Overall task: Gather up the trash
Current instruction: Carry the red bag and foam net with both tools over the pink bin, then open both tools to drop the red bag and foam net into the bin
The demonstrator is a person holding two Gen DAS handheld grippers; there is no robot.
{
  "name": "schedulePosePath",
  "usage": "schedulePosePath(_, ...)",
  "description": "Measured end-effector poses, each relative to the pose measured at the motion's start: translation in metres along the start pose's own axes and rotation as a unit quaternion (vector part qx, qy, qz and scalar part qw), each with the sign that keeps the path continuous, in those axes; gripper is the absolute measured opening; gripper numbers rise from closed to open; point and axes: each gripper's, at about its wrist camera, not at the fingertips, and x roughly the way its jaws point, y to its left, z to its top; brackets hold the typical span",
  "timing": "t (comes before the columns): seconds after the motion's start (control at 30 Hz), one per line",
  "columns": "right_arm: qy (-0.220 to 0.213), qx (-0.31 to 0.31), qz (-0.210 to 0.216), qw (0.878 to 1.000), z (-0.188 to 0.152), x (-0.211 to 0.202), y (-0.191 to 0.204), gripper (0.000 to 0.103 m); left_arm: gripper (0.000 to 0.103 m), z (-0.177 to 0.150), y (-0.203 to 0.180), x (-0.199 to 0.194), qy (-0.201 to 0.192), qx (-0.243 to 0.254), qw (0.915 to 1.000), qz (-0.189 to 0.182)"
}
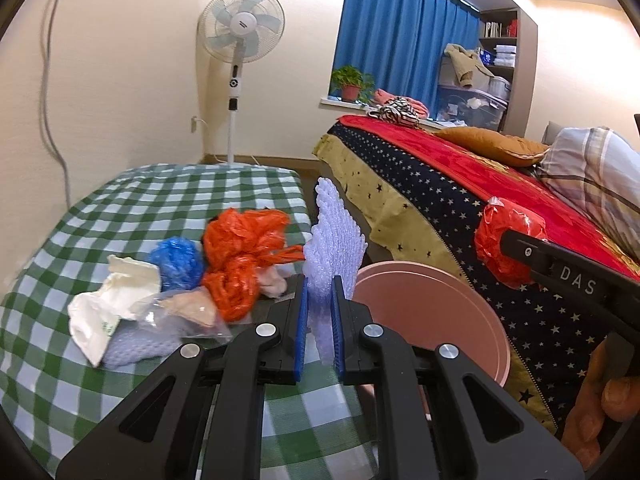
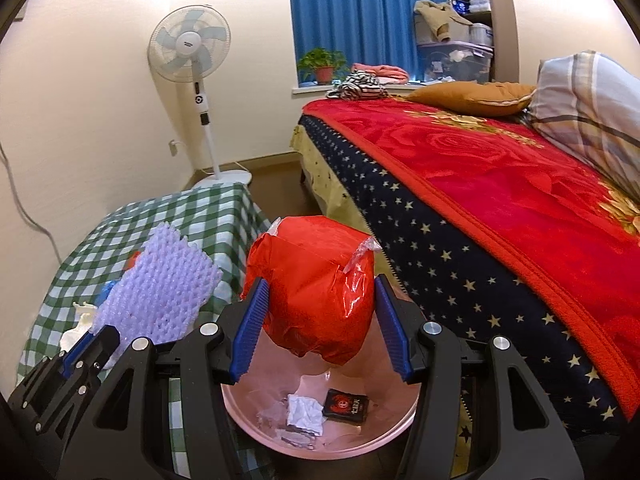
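Two loads in hand, both near the pink bin (image 2: 320, 436). Left gripper (image 1: 320, 336) clamped narrow on lavender foam netting (image 1: 334, 248), sheet upright, long axis vertical, held over the checked table's (image 1: 60, 360) right edge; bin just right and below. More trash piled left on the table: orange bag (image 1: 240, 256), blue bag (image 1: 176, 260), white wrapper (image 1: 116, 300). Right gripper (image 2: 320, 332) closed half-wide on red plastic bundle (image 2: 316, 288), directly above the bin mouth, pitched downward. Right hand nearer the drop. Release judged next; foam needs a short rightward carry.
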Motion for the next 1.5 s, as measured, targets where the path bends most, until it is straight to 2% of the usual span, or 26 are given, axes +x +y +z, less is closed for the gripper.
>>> schedulePosePath(0.53, 0.009, 0.022, -0.043, 0.999, 0.001, 0.01, -0.018, 0.055, 0.011, -0.008, -0.021, 0.034, 0.034, 0.005, 0.9984, -0.046)
schedulePosePath(1.1, 0.018, 0.04, -0.051, 0.998, 0.0, 0.02, -0.027, 0.056, 0.012, -0.017, -0.03, 0.056, 0.066, 0.002, 0.9945, -0.082)
schedulePosePath(1.17, 0.019, 0.049, -0.051, 0.997, 0.0, 0.021, -0.03, 0.056, 0.019, -0.019, -0.029, 0.058, 0.071, 0.0, 0.9942, -0.081)
schedulePosePath(1.2, 0.019, 0.052, -0.051, 0.997, 0.0, 0.021, -0.031, 0.061, 0.022, -0.02, -0.028, 0.059, 0.073, -0.002, 0.994, -0.081)
schedulePosePath(1.23, 0.019, 0.054, -0.051, 0.997, 0.0, 0.021, -0.032, 0.066, 0.022, -0.021, -0.027, 0.059, 0.075, -0.002, 0.9939, -0.081)
schedulePosePath(1.5, 0.01, 0.052, -0.033, 0.998, 0.001, 0.018, -0.025, 0.066, 0.022, -0.018, -0.013, 0.047, 0.071, 0.001, 0.9951, -0.07)
